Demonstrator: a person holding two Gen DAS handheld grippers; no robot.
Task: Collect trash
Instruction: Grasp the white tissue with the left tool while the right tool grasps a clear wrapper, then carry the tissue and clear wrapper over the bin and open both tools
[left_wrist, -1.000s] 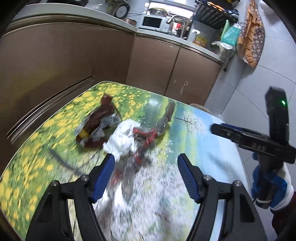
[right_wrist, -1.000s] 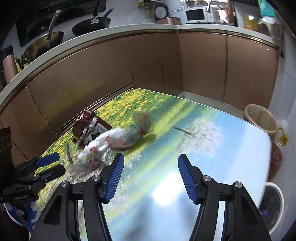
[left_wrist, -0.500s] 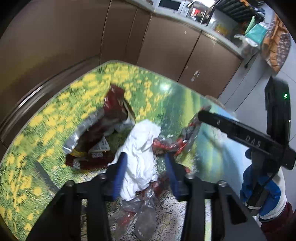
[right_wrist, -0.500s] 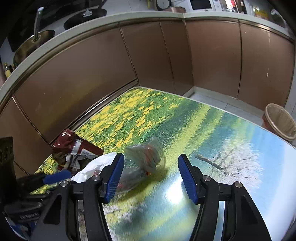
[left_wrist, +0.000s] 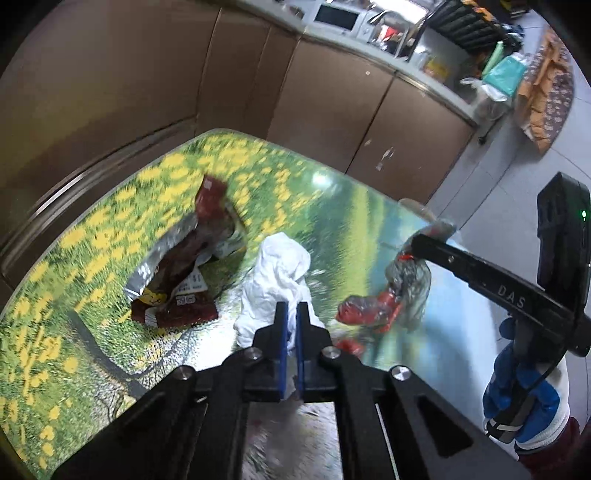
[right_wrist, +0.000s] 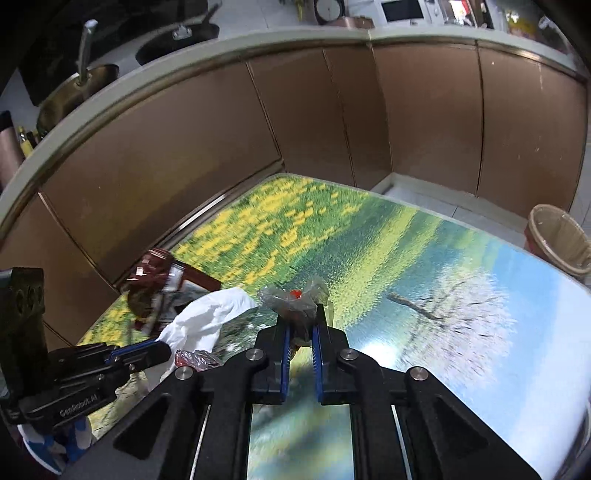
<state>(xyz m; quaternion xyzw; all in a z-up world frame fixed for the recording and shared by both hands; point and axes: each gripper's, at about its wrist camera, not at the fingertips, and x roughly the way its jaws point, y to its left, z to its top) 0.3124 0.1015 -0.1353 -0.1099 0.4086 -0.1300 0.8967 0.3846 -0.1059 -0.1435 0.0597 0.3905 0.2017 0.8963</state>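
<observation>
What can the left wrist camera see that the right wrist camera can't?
Only the left wrist view shows the patterned cloth hanging on the wall and the blue-and-white gloved hand holding the right tool.

Only the right wrist view shows the tan woven wastebasket on the floor and the metal pan on the counter.

Both show the crumpled white tissue pinched by the left tool, the dark red foil snack bag, the clear plastic wrapper with red print and the flower-meadow tabletop.

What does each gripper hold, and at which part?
Left gripper: white tissue, near edge. Right gripper: clear plastic wrapper, crumpled end.
</observation>
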